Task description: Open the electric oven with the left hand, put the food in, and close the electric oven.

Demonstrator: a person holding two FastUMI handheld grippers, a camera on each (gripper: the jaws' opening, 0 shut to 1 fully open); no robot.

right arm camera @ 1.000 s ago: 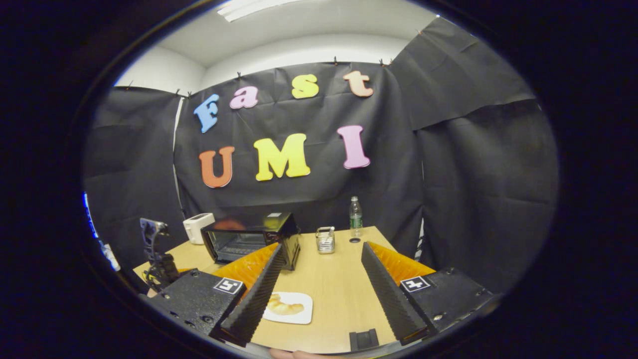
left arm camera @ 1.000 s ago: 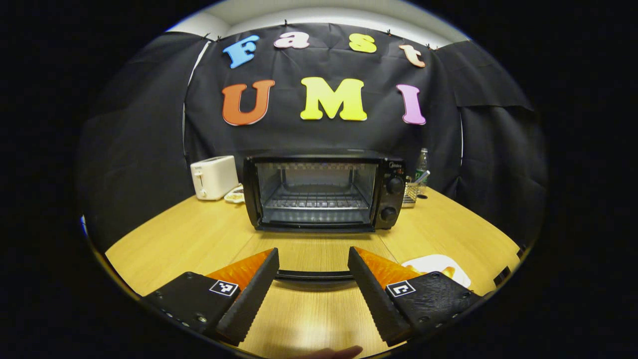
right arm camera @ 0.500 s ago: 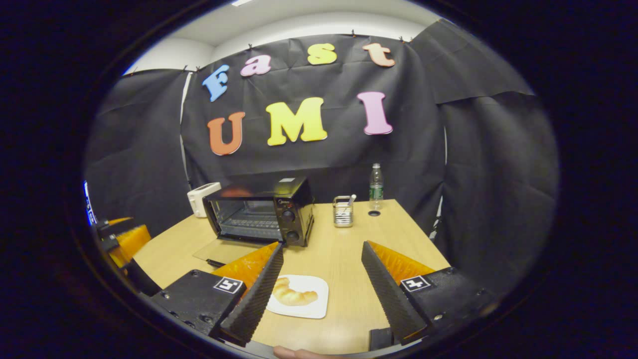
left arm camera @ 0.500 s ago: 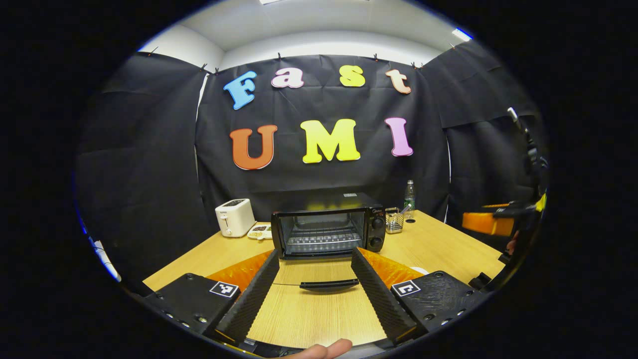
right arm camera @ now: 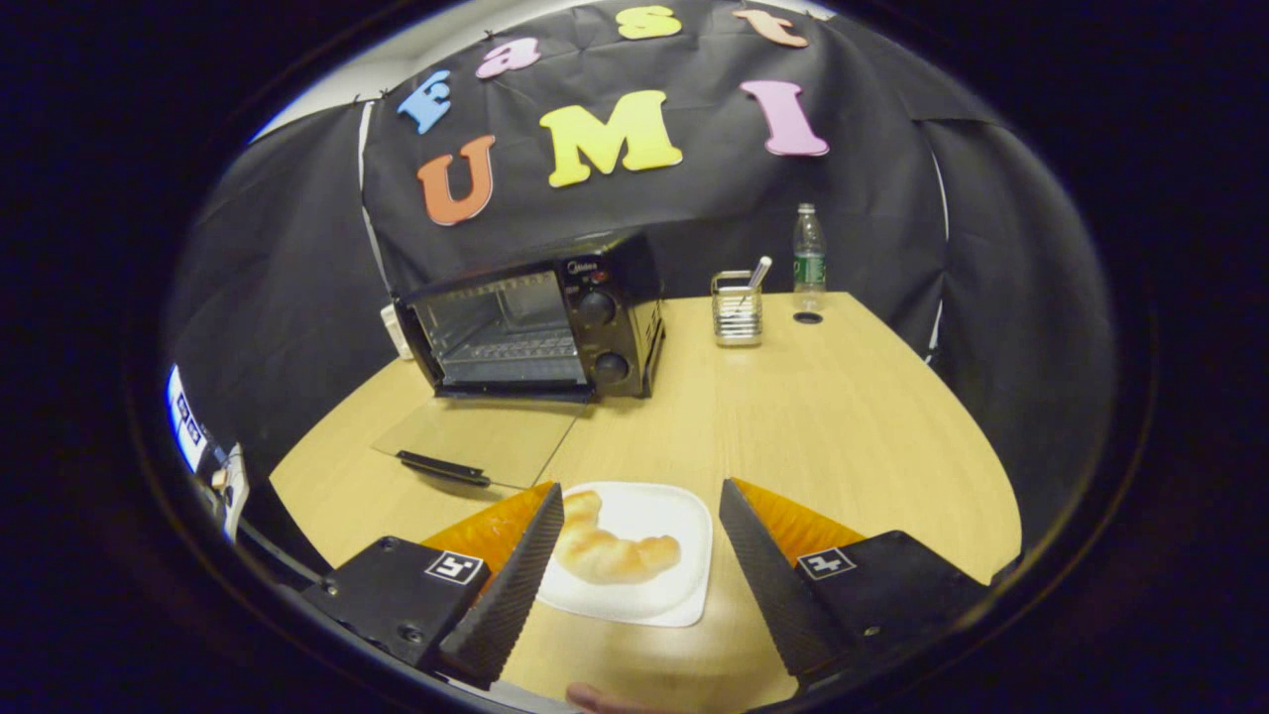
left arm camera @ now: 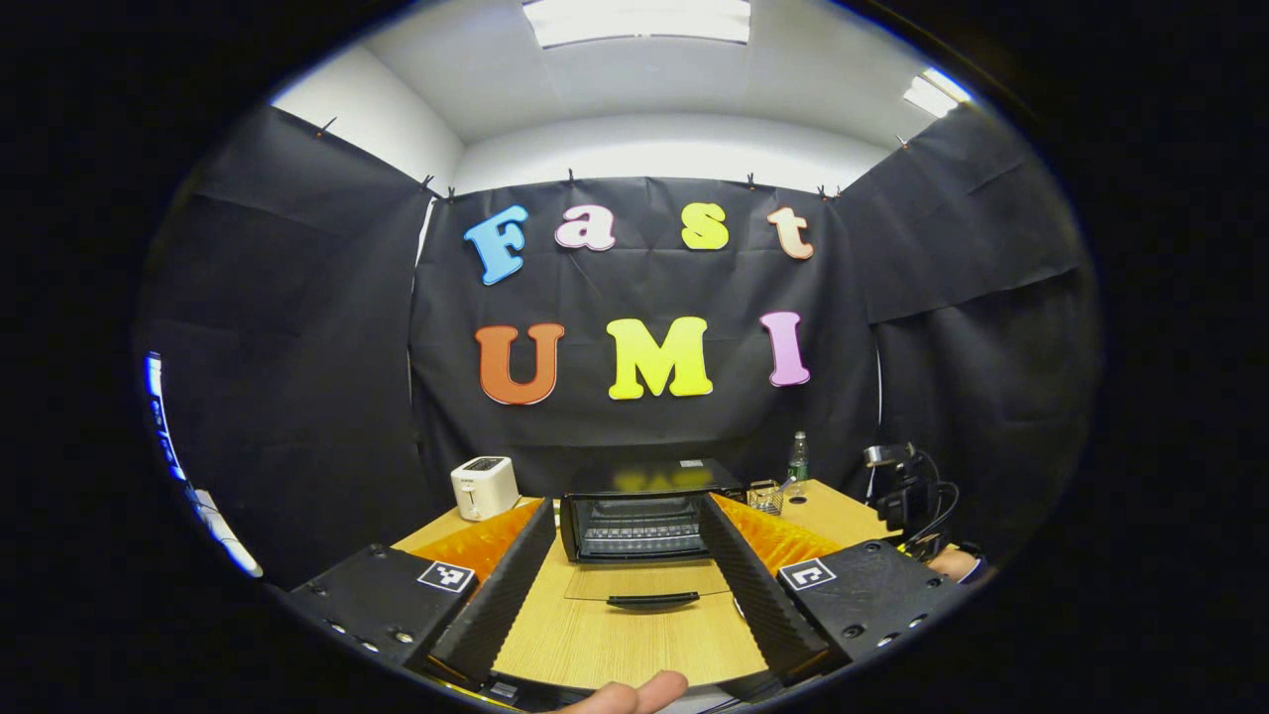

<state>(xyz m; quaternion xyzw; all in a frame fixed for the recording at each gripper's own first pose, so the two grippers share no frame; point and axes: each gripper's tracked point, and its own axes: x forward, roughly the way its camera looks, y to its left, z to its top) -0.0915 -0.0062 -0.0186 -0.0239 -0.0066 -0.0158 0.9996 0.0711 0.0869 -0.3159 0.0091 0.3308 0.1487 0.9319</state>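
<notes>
A: Oven status?
B: Boxy metal oven (right arm camera: 535, 322), upper left; glass door (right arm camera: 476, 441) lies flat.
A: Grippers?
B: Left gripper (left arm camera: 625, 605), right gripper (right arm camera: 639, 585) spread, empty. Curved croissant (right arm camera: 610, 550) on square plate (right arm camera: 684, 595), lower centre.

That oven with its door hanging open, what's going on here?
A person is working with a two-finger gripper in each hand. The electric oven already has its glass door folded down flat on the table. The left gripper is open, back from the door and holding nothing. The right gripper is open above the croissant on its white plate, not yet gripping it.
</notes>
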